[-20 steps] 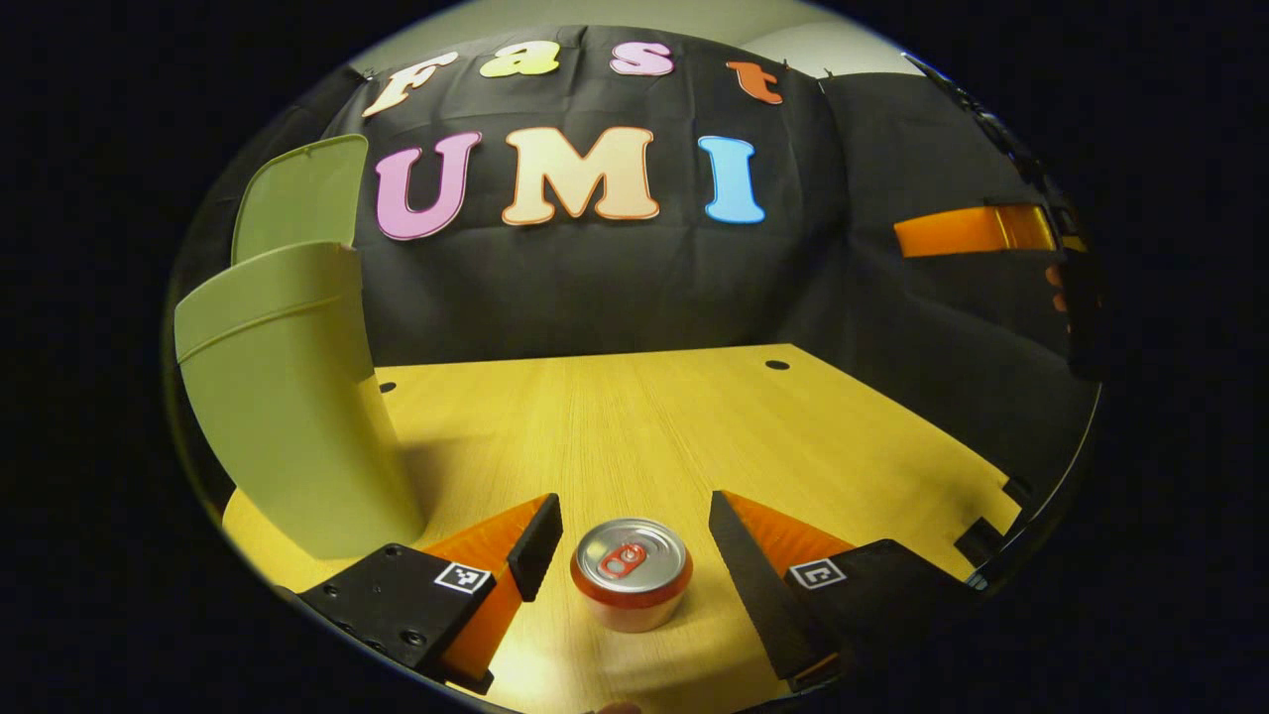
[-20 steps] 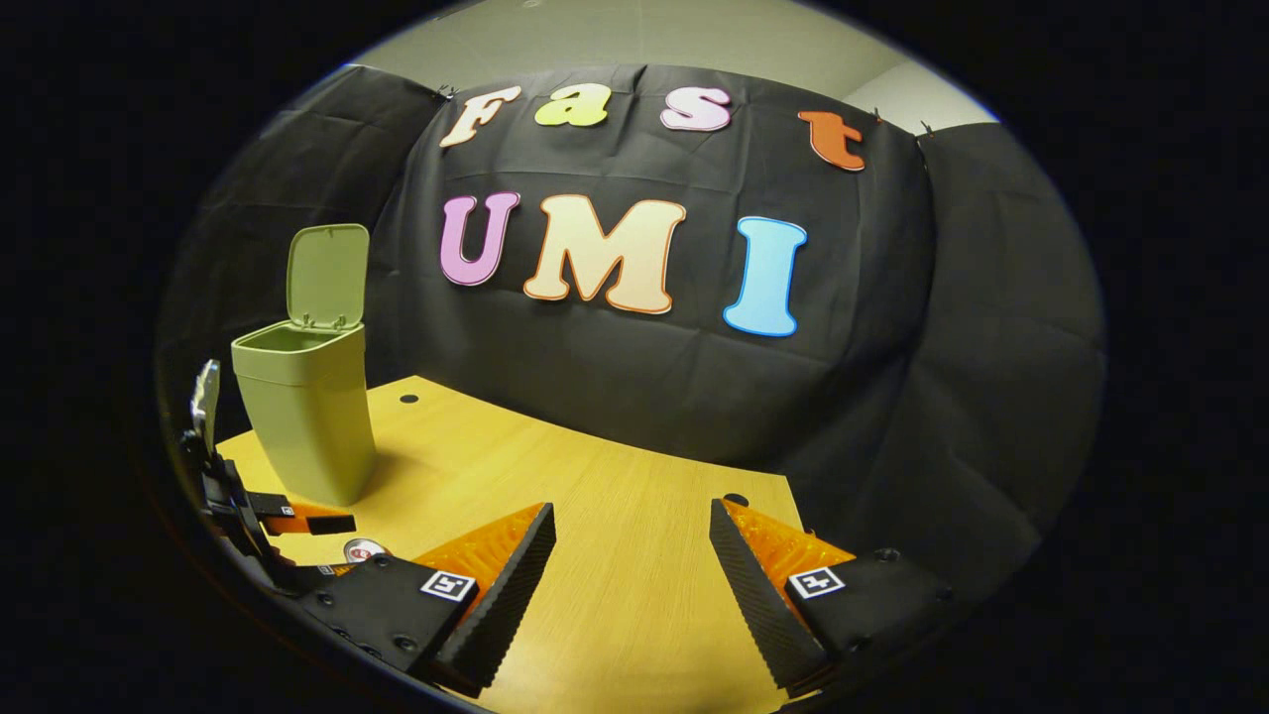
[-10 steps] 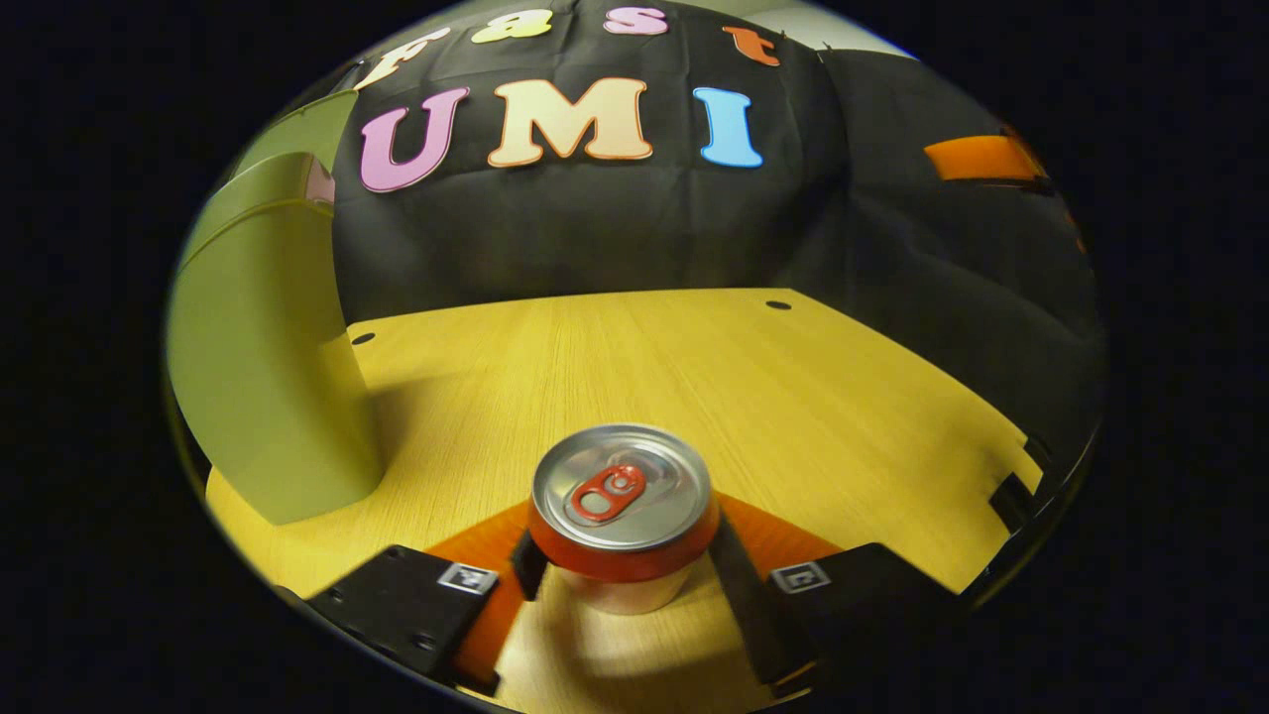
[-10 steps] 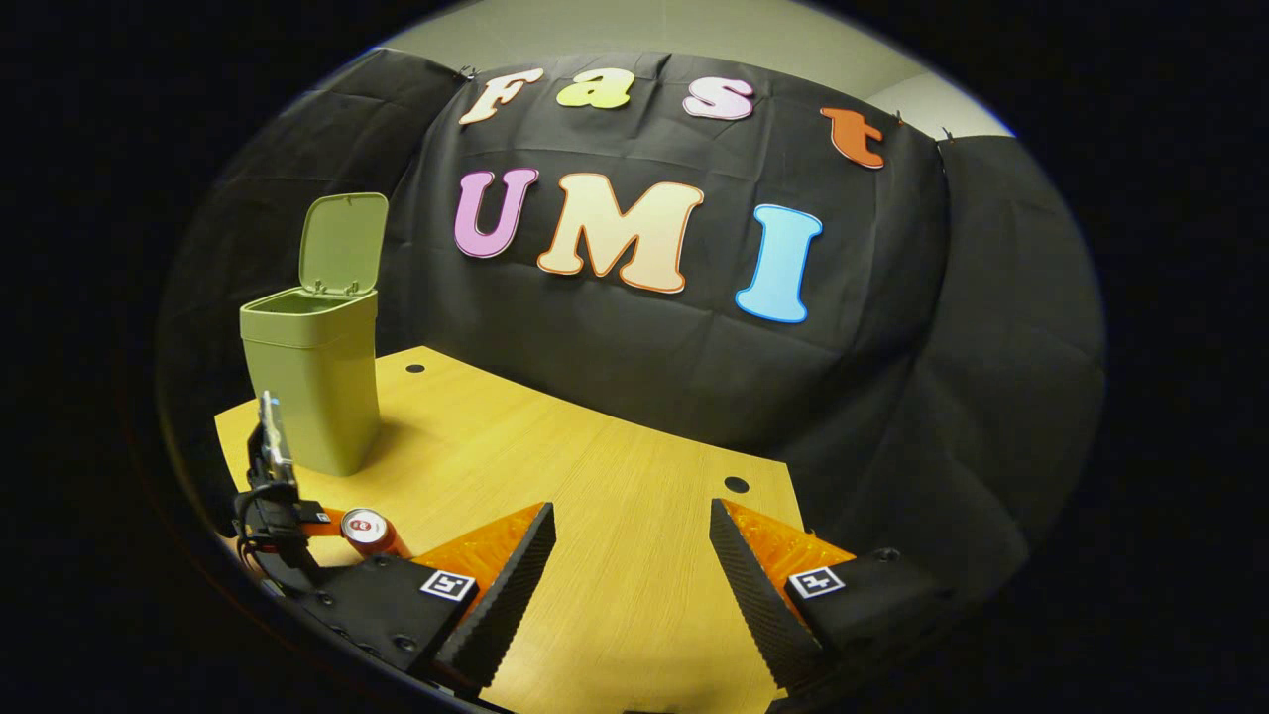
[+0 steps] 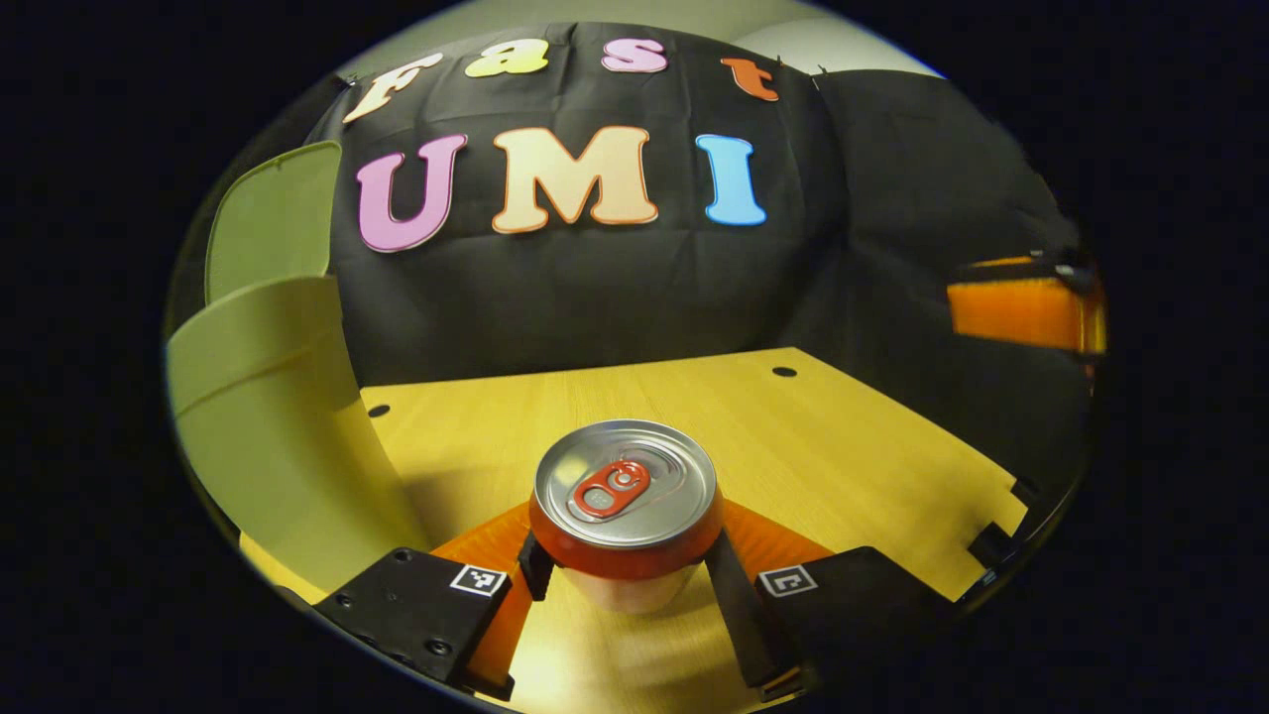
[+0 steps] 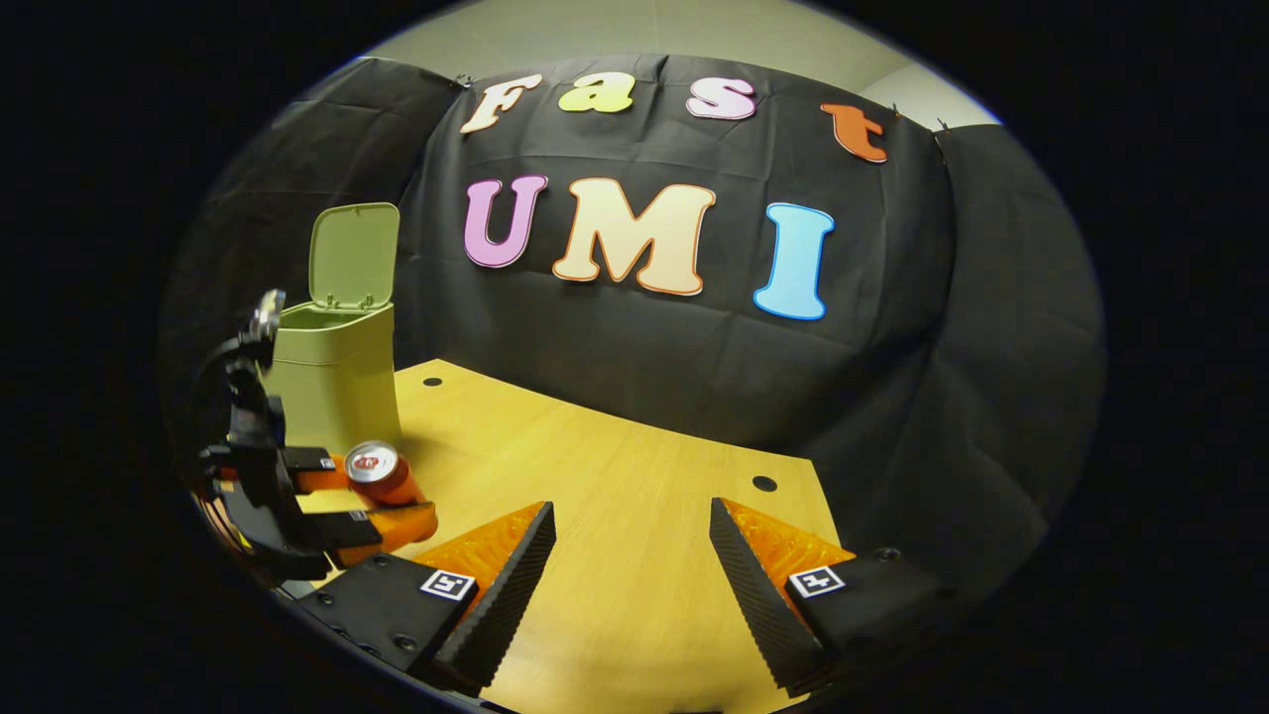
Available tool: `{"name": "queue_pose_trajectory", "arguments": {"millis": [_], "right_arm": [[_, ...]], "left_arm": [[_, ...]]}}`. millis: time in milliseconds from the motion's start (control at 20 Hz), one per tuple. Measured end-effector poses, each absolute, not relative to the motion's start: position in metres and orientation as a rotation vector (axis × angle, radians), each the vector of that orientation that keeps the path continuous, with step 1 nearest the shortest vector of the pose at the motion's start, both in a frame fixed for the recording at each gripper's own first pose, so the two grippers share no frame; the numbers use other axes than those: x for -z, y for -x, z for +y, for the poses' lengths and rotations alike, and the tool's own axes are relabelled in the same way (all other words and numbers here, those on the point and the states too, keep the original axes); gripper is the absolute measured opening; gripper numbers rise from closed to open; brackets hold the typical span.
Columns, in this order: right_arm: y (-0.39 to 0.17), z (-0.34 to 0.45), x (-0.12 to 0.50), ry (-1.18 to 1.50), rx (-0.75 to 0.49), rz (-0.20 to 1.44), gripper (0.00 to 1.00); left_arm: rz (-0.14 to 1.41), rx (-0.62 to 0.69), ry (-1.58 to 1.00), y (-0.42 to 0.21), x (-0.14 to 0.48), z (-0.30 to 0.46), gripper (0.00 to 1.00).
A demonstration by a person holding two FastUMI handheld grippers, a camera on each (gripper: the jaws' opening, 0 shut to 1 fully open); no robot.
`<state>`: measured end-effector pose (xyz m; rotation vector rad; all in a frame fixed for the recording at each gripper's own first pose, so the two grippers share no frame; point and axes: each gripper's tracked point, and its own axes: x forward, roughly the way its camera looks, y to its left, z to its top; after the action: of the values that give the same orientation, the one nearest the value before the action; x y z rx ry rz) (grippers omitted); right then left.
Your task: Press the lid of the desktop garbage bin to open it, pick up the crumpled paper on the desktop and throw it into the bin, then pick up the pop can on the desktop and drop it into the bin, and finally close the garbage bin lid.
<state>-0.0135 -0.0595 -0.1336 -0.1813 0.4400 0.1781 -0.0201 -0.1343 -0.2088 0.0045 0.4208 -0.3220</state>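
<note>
While right tool [image 6: 633, 565] gapes wide, empty, left tool [image 5: 627, 573] clamps upright pop can [image 5: 625, 511].

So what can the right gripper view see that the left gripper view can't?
Right gripper view: the left gripper from the side, shut on the pop can, and the open top of the bin. Left gripper view: the can's red pull tab up close. Both: the green bin, its lid standing up, and the wooden table.
</note>
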Motion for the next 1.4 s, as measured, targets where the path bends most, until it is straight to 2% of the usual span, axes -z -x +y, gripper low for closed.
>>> {"name": "queue_pose_trajectory", "arguments": {"millis": [400,800,1000,1400], "right_arm": [[0.013,-0.03,0.136,0.127,-0.197,0.43,0.99],[0.01,-0.012,0.137,0.093,-0.214,0.425,0.99],[0.007,-0.007,0.139,0.088,-0.222,0.426,0.99],[-0.001,0.006,0.145,0.066,-0.231,0.445,0.99]], "left_arm": [[0.269,0.278,-0.012,-0.02,0.115,-0.096,0.77],[0.162,0.155,-0.01,-0.061,0.046,-0.031,0.76],[0.128,0.078,-0.04,-0.07,0.027,0.007,0.76],[0.152,-0.093,-0.046,-0.069,0.038,0.092,0.75]]}}
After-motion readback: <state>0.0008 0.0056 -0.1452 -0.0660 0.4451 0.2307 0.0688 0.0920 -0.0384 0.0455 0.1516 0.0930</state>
